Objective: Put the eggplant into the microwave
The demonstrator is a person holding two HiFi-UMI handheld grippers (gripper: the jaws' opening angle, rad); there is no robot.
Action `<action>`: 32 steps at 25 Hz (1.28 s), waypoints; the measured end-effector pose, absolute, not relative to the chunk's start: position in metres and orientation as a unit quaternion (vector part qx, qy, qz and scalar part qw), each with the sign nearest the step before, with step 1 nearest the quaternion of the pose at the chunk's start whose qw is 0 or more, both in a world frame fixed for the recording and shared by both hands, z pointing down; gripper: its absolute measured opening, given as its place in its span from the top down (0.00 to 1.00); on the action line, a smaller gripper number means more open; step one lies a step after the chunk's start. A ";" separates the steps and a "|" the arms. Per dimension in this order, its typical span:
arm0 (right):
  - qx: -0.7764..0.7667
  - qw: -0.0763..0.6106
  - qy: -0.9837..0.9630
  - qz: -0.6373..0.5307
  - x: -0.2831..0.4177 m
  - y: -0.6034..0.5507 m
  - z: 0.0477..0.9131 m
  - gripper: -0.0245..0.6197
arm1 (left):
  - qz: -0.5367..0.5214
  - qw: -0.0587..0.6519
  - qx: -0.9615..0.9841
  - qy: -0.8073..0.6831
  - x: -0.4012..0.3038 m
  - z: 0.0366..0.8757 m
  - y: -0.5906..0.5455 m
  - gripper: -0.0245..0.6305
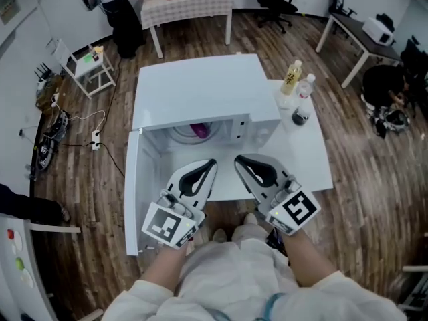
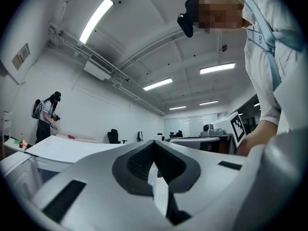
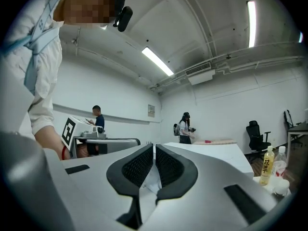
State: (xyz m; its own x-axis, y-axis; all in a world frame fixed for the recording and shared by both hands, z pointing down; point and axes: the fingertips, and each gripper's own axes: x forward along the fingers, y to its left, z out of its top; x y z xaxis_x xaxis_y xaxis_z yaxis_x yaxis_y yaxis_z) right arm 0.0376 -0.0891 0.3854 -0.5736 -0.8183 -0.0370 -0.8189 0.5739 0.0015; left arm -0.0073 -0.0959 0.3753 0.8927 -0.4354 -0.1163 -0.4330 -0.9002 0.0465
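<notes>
A purple eggplant (image 1: pixel 199 130) lies on the turntable inside the white microwave (image 1: pixel 200 92), whose door (image 1: pixel 134 192) hangs open to the left. Both grippers hover side by side in front of the opening, above the near table edge. My left gripper (image 1: pixel 210 164) is shut with nothing between its pads, and so is my right gripper (image 1: pixel 239 160). In the left gripper view the shut left gripper (image 2: pixel 154 143) points level over the microwave's top. The right gripper view shows the right gripper (image 3: pixel 154 147) shut and empty too.
On the white table (image 1: pixel 314 159) right of the microwave stand a yellow bottle (image 1: pixel 291 77), a clear bottle (image 1: pixel 304 89) and a dark cup (image 1: pixel 300 117). Other tables, office chairs and people stand farther off across the wooden floor.
</notes>
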 end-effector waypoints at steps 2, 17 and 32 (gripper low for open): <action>-0.457 0.030 0.889 -0.004 0.042 -0.080 0.380 0.90 | -0.063 0.018 0.976 -0.209 -0.004 0.371 -0.086 0.96; -0.426 0.025 0.904 -0.022 0.047 -0.058 0.372 0.91 | -0.061 0.022 0.984 -0.165 0.017 0.362 -0.067 0.96; -0.417 0.019 0.908 -0.032 0.044 -0.058 0.378 0.91 | -0.064 0.029 0.981 -0.182 0.008 0.366 -0.072 0.96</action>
State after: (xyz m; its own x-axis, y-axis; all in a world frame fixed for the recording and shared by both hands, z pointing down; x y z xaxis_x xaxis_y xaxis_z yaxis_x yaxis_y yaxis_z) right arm 0.0436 -0.0575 0.3778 -0.6510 -0.7590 -0.0076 -0.7566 0.6497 -0.0744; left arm 0.0078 -0.0715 0.3662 0.9256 -0.3606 -0.1149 -0.3532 -0.9321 0.0801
